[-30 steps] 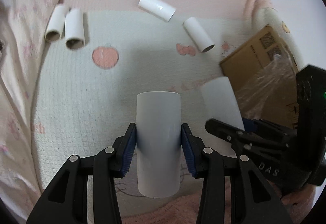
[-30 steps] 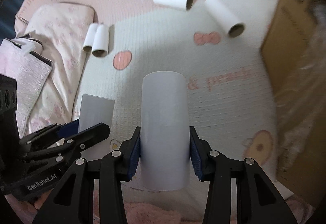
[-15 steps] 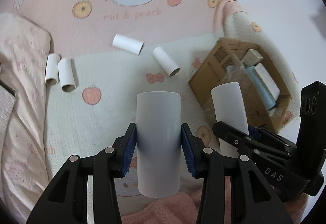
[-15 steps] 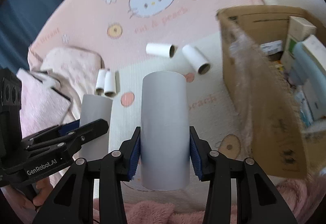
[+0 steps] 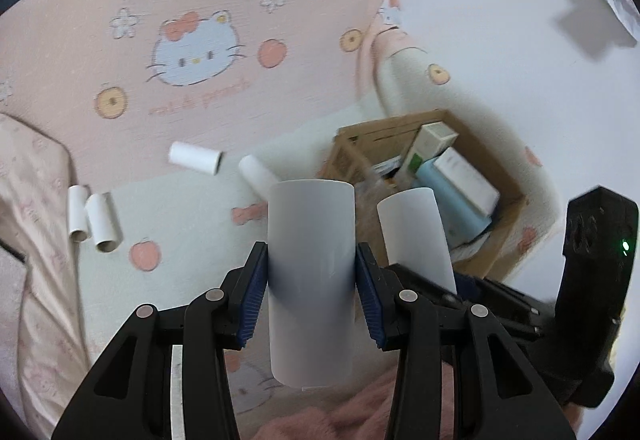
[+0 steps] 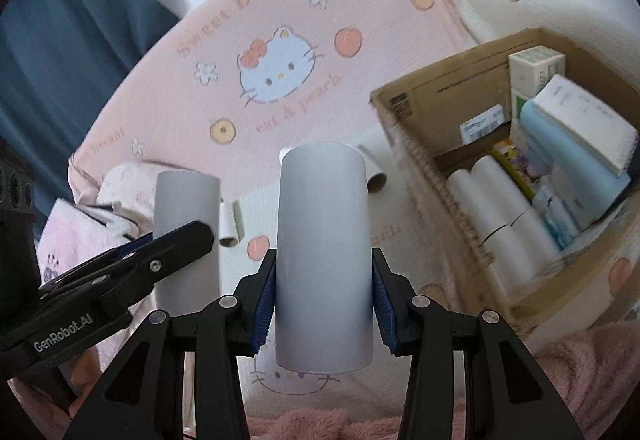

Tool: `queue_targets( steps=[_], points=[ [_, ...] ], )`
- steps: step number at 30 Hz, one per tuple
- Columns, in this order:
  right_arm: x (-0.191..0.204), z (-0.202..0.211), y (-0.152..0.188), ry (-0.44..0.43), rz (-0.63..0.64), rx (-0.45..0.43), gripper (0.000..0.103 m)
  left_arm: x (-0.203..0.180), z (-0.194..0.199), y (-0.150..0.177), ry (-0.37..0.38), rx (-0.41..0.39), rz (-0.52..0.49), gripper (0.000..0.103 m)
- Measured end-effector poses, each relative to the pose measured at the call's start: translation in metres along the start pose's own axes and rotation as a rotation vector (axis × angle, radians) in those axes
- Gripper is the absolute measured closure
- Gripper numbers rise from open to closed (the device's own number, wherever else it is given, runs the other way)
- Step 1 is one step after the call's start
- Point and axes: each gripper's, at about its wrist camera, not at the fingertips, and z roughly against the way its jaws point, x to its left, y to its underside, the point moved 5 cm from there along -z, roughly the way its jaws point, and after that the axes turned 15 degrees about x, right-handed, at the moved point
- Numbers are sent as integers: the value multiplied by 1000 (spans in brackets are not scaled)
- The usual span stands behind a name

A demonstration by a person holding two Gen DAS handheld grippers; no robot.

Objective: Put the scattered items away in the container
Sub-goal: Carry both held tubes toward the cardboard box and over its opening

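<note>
While my left gripper (image 5: 311,280) and right gripper (image 6: 323,292) each clamp a white cardboard tube (image 5: 311,276), several tubes lie inside the brown cardboard box (image 6: 404,99) at right, and four wait on the pink mat (image 5: 192,215) at left.

A bed covered by a pink cartoon-cat blanket (image 5: 192,51) is seen. On it are laid four cardboard tubes (image 5: 103,217), an open cardboard box (image 6: 452,175) and a crumpled pink cloth (image 5: 28,199).
</note>
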Motion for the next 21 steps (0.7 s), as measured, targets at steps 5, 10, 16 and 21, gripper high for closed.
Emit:
queue_targets(
  steps=[5, 10, 16, 21],
  points=[
    [-15, 24, -11, 3, -41, -56, 62, -23, -1, -17, 61, -22, -46, 56],
    [-24, 40, -23, 25, -59, -88, 62, -46, -5, -38, 119, -33, -112, 56],
    [-30, 46, -38, 59, -47, -98, 62, -69, -12, -56, 172, -36, -164, 56],
    [-39, 50, -51, 74, -55, -99, 62, -80, -11, -67, 201, -55, -196, 56]
  ],
)
